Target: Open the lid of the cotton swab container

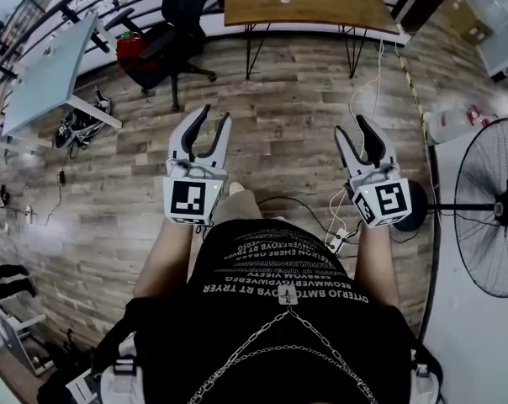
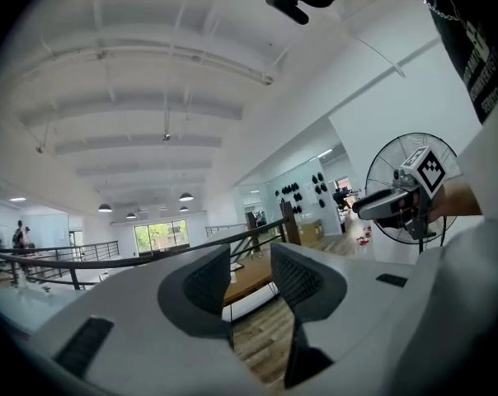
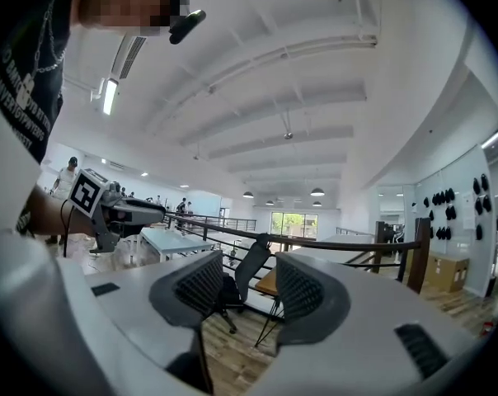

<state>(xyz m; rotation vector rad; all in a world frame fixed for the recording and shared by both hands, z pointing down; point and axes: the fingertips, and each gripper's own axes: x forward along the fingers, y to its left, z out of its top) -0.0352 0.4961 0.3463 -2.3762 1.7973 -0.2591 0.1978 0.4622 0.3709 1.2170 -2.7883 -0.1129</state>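
Note:
No cotton swab container shows in any view. In the head view both grippers are held level in front of the person's body, above a wooden floor. My left gripper (image 1: 216, 113) is open, and nothing lies between its dark fingers. My right gripper (image 1: 349, 124) is open too and holds nothing. The left gripper view looks past the parted jaws of the left gripper (image 2: 251, 258) into the room, with the right gripper (image 2: 397, 200) off to the side. In the right gripper view, only open space lies between the jaws of the right gripper (image 3: 249, 262).
A wooden table (image 1: 309, 2) stands ahead, with a black office chair (image 1: 182, 23) to its left. A pale table (image 1: 52, 70) stands at far left. At right is a standing fan (image 1: 489, 217). Cables and a power strip (image 1: 338, 241) lie on the floor by the person's feet.

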